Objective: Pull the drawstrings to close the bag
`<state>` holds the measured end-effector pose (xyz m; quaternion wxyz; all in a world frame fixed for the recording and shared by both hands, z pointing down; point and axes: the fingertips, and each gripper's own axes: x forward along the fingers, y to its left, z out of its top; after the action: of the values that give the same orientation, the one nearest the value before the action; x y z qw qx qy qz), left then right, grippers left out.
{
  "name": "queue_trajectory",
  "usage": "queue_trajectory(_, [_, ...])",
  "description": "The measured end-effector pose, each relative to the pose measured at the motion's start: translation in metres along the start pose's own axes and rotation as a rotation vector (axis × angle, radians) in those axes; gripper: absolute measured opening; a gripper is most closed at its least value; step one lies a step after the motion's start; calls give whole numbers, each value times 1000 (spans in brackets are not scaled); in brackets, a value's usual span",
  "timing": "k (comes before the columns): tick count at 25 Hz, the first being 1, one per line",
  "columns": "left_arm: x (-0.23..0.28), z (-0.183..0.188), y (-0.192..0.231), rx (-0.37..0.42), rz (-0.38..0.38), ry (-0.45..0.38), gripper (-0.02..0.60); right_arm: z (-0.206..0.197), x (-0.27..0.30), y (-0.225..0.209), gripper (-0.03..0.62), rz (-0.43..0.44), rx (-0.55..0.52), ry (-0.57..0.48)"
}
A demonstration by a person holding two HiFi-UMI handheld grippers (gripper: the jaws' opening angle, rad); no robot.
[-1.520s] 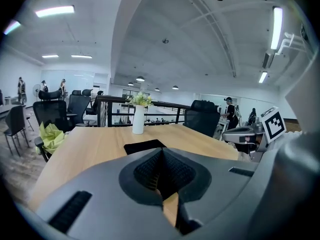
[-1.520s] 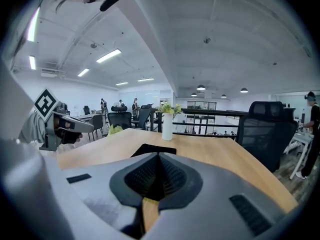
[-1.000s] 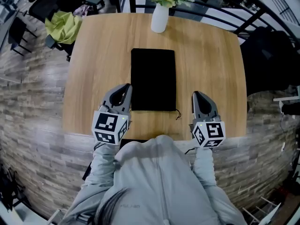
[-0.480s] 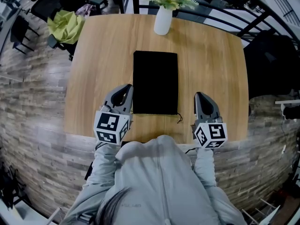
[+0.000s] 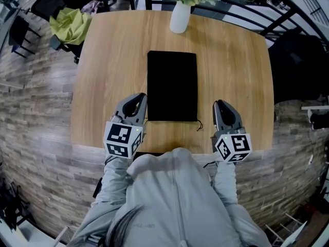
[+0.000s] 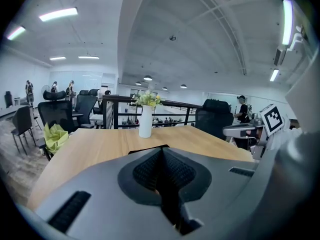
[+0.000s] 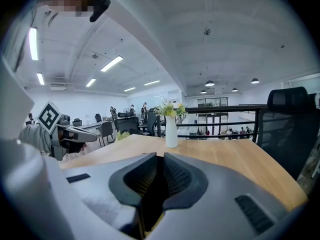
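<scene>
- One black rectangular fabric bag (image 5: 172, 85) lies flat in the middle of the one light wooden table (image 5: 231, 60), its long sides running away from the person; its near short edge sits close to the table's near edge
- One thin dark drawstring end (image 5: 199, 124) curls on the wood at the bag's near-right corner; whether a second cord shows at the near-left corner cannot be told
- Two claws in all, both at the near side of the table, one on each side of the bag
- The left claw (image 5: 137, 96) is clenched with nothing between its ribbed pads; it sits just beside the bag's near-left corner
- The right claw (image 5: 222, 105) is also clenched and empty; it stands apart from the bag's near-right corner, with the drawstring end lying between it and the bag
- One white vase (image 5: 180, 17) holding pale flowers stands upright at the table's far edge, well apart from the bag
- One yellow-green cloth (image 5: 72, 27) lies on a dark chair beyond the table's far-left corner
</scene>
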<state>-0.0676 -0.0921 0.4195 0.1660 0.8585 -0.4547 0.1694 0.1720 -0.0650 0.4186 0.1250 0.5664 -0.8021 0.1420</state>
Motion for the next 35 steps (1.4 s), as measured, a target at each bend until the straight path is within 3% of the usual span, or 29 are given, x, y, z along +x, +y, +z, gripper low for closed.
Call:
queue_trajectory(2, [1, -6, -3, 23, -11, 22, 29, -3, 0, 2, 33, 9, 8, 8])
queue_trajectory(5, [0, -17, -4, 56, -14, 56, 29, -11, 1, 4, 111, 24, 17, 33])
queue_trajectory(8, [0, -31, -2, 67, -19, 97, 33, -19, 2, 6, 130, 32, 18, 48])
queue_trajectory(12, [2, -62, 0, 81, -39, 181, 94, -37, 3, 12, 160, 50, 6, 99])
queue_trajectory(19, [3, -119, -5, 71, -105, 303, 156, -81, 5, 20, 169, 82, -11, 206])
queue_trajectory(22, [4, -140, -11, 102, -130, 349, 176, -98, 3, 20, 169, 90, -8, 248])
queue_trajectory(29, [3, -188, -13, 180, -142, 481, 195, -143, -2, 16, 183, 92, -10, 373])
queue_trajectory(35, [8, -207, -9, 194, -151, 528, 199, -175, 3, 18, 196, 99, -52, 462])
